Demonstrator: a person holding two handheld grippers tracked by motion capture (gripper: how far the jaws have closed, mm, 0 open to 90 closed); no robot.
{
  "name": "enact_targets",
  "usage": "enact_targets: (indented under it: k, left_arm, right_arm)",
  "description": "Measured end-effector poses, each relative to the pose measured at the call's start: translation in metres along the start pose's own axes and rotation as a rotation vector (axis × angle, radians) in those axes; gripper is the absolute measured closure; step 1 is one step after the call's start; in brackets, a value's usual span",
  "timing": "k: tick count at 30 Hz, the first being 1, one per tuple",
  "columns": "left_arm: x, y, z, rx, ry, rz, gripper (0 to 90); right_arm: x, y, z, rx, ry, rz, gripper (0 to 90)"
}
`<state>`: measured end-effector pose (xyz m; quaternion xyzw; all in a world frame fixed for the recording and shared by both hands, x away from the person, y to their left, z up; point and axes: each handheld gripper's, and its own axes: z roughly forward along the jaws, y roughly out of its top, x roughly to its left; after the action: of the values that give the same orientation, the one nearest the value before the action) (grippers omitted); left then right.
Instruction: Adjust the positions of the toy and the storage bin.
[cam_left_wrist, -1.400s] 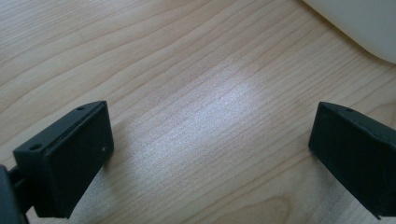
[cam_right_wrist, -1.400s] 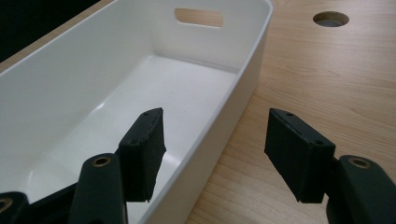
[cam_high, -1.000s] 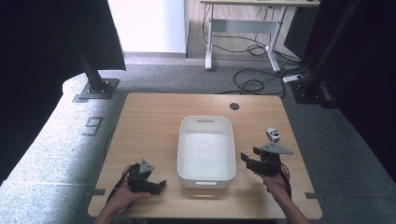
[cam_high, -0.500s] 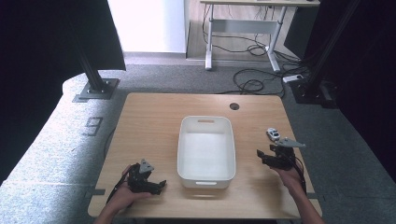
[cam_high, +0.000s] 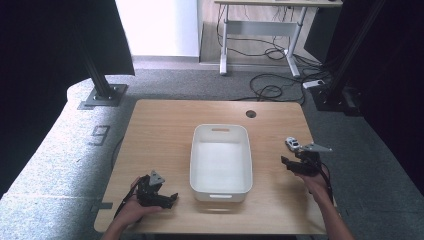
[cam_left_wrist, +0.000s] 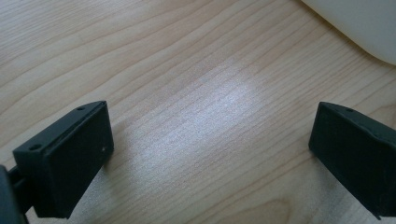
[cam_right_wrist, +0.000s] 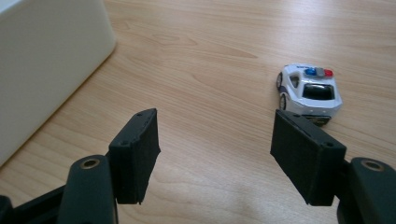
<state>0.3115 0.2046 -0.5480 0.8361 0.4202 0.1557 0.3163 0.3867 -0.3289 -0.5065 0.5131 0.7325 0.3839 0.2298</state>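
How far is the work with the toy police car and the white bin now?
Done: nothing yet; the white bin is empty. In hand: the right gripper, whose jaws have just been opening, is beside the toy police car with nothing between them; the car sits off to one side. The left gripper rests open on the table. Left: probably grasping the car and putting it in the bin.

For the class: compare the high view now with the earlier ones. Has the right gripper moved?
Yes. The right gripper has shifted away from the white bin toward the table's right edge, nearing the toy police car. Its jaws have just been opening, with nothing between them.
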Motion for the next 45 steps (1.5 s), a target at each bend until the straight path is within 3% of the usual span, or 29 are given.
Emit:
enact_targets:
  k: [7,14,24,41,45]
  left_arm:
    - [0.0,0.0,0.0,0.0,0.0,0.001,0.0]
    - [0.0,0.0,0.0,0.0,-0.001,0.001,0.0]
    - [0.0,0.0,0.0,0.0,0.001,-0.001,0.0]
    - [0.0,0.0,0.0,0.0,0.0,-0.001,0.0]
    - [0.0,0.0,0.0,0.0,0.001,-0.001,0.0]
  right_arm:
    - [-0.011,0.007,0.005,0.017,-0.033,-0.01,33.2]
    - [-0.024,0.017,0.016,0.029,-0.068,0.01,34.7]
    - [-0.038,0.017,0.032,0.047,-0.106,0.018,36.5]
    - [-0.052,0.035,0.044,0.037,-0.122,0.022,40.8]
    - [-0.058,0.031,0.054,0.071,-0.126,0.047,40.8]
